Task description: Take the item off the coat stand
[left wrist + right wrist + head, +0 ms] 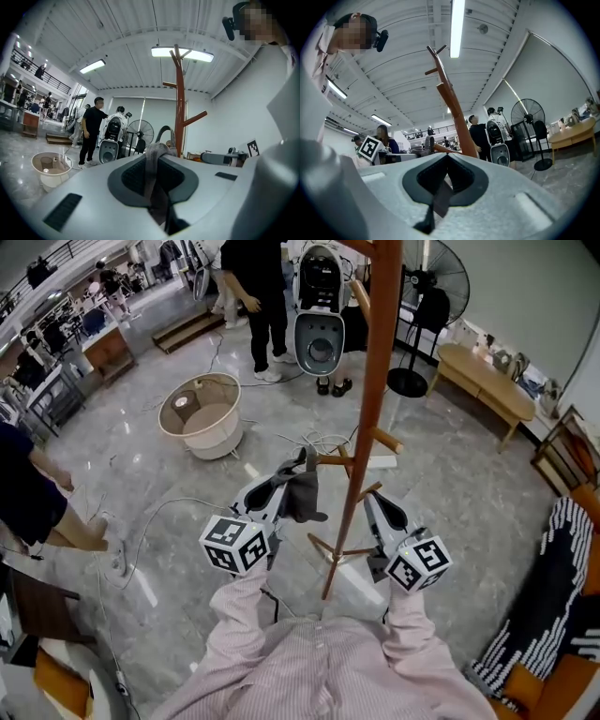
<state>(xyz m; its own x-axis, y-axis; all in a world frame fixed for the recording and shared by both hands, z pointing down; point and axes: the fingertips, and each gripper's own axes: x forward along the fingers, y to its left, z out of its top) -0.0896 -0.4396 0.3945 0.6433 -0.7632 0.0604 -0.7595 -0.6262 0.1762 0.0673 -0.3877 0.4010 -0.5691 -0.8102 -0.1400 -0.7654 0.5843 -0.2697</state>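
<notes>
Head view: a person in a striped shirt holds two grippers at a brown coat stand (pixel 375 381) that runs from 12 o'clock down to centre frame; the left gripper (pixel 292 472), at 9 o'clock of the pole, has a grey strap (pixel 303 498) hanging from its tip just beside a low peg; the right gripper (pixel 373 502) sits at 4 o'clock of the pole, near another peg; a round basin (pixel 208 418) stands on the floor at 10 o'clock. Left gripper view: the left gripper (pixel 157 161) has its jaws clamped on the grey strap (pixel 153 183), which loops up toward the coat stand (pixel 179 103) at 12 o'clock. Right gripper view: the right gripper (pixel 446 161) has its jaws closed together; a thin grey strip in the slit cannot be identified; the coat stand (pixel 452 103) leans at 12 o'clock.
</notes>
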